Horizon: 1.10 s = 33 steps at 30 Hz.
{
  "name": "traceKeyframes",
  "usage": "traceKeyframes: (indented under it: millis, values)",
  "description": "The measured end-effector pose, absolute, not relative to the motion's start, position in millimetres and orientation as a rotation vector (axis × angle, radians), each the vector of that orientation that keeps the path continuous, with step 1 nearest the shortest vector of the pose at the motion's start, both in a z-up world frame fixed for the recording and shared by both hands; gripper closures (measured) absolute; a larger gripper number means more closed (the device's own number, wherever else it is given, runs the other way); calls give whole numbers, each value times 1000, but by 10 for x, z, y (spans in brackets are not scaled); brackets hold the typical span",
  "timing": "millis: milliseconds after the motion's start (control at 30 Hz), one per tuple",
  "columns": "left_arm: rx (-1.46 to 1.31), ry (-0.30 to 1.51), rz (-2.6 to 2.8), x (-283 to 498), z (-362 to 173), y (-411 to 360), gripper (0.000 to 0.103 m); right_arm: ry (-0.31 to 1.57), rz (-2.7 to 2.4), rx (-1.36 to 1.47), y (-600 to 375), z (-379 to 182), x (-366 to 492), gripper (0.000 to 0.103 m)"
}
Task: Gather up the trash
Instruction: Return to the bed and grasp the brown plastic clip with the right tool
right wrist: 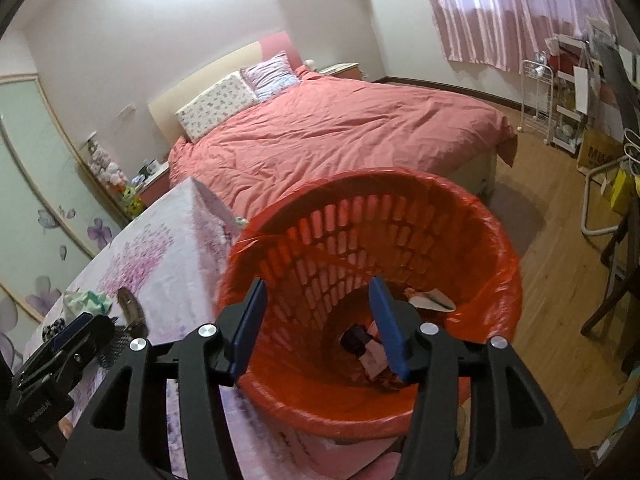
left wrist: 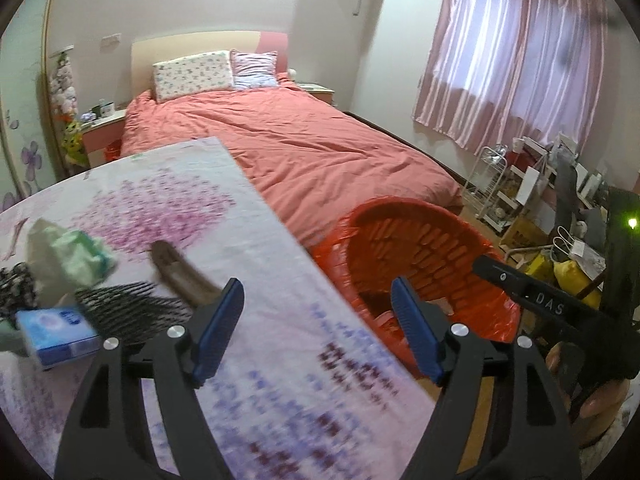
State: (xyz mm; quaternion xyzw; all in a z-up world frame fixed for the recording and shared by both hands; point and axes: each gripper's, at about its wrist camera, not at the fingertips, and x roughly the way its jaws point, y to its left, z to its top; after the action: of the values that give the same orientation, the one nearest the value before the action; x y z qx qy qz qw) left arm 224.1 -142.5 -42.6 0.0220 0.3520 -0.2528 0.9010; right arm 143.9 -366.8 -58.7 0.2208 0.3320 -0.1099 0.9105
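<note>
- The right gripper (right wrist: 318, 324) hung over the mouth of the red bin (right wrist: 460, 216), its jaws apart with nothing between them.
- The left gripper (left wrist: 318, 330) sat above the edge of the tabletop (left wrist: 280, 360), its jaws wide apart and likewise empty.
- Trash was left on the tabletop: a crumpled green-and-white wrapper (left wrist: 76, 256), a brown strip-like scrap (left wrist: 180, 272), a blue-and-white carton (left wrist: 56, 334) and a dark netted piece (left wrist: 128, 308); blur hid what exactly the scrap was.
- The step in hand looked like going back for the next piece. It would go best with the left gripper, nearer the pile, brought low over the brown scrap with one pad on each side before closing.
- The carton would be better taken across its narrow faces, and the soft wrapper pinched at its bulk.
- The red bin, lined with a red bag, stood just beside the tabletop and already held a white paper piece (right wrist: 430, 300), a dark object (right wrist: 356, 338) and a pale scrap (right wrist: 374, 358).
</note>
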Motion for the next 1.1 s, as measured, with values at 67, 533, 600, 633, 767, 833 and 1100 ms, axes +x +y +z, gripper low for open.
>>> traceKeyframes:
  millis: [67, 533, 600, 633, 767, 833, 1100]
  values:
    - [52, 717, -502, 2199, -396, -1308, 28, 691, -207, 437, -3567, -566, 1474, 49]
    - [28, 692, -299, 1987, -342, -130, 28, 796, -25, 264, -2509, -608, 1901, 49]
    - [6, 699, -266, 1964, -355, 92, 28, 814, -7, 239, -2360, -652, 1975, 51]
    - [-6, 700, -249, 1947, -357, 214, 28, 822, 2, 222, -2278, -674, 2024, 51]
    - [-32, 692, -179, 1862, -328, 646, 28, 831, 20, 150, -2019, -710, 2195, 53]
    - [-39, 686, -134, 1835, -323, 874, 28, 845, 25, 130, -1951, -732, 2278, 54]
    - [-45, 734, -12, 1917, -484, 1450, 28, 933, 26, 69, -1801, -900, 2496, 55]
